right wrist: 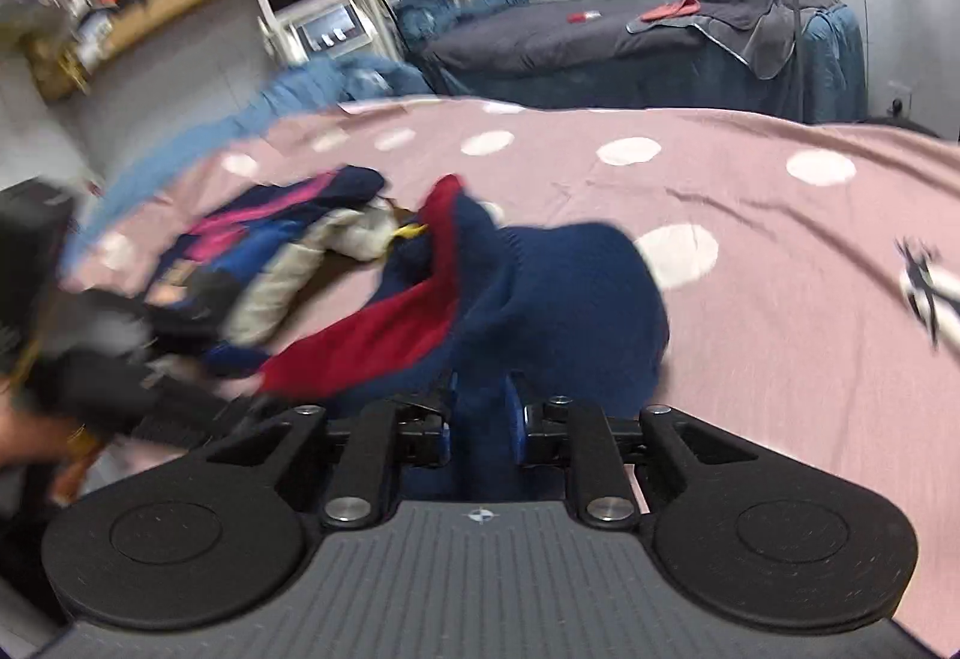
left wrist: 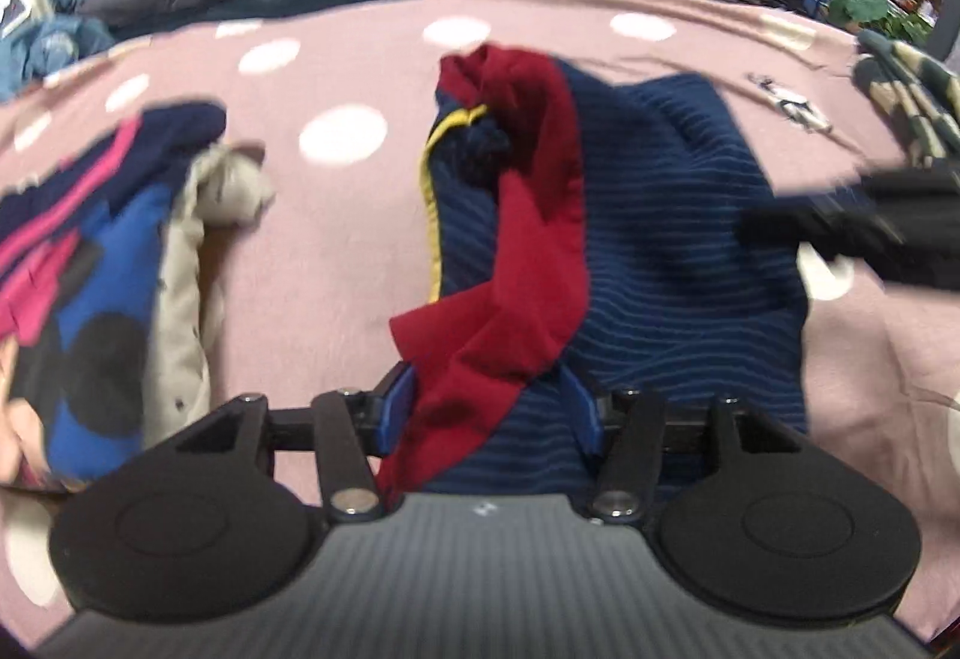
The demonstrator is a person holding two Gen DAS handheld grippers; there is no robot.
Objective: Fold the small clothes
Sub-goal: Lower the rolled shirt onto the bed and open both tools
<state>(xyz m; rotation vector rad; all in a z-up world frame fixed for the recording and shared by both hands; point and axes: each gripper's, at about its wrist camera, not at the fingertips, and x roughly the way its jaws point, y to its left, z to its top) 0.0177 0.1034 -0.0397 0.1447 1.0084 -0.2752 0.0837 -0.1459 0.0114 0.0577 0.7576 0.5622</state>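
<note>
I have the navy striped garment (left wrist: pixel 672 263) with its red panel (left wrist: pixel 528 263) lying on the pink dotted bed (left wrist: pixel 336 263), near the pile of other clothes (left wrist: pixel 90 263). My right tool (right wrist: pixel 483 419) is clamped on a bunch of the navy cloth, I think to lift that edge over for a fold. My left tool (left wrist: pixel 489 413) stands with its jaws apart, cloth lying loosely between the blue pads (left wrist: pixel 399 407), so it is not gripping; it seems placed to catch the near hem.
</note>
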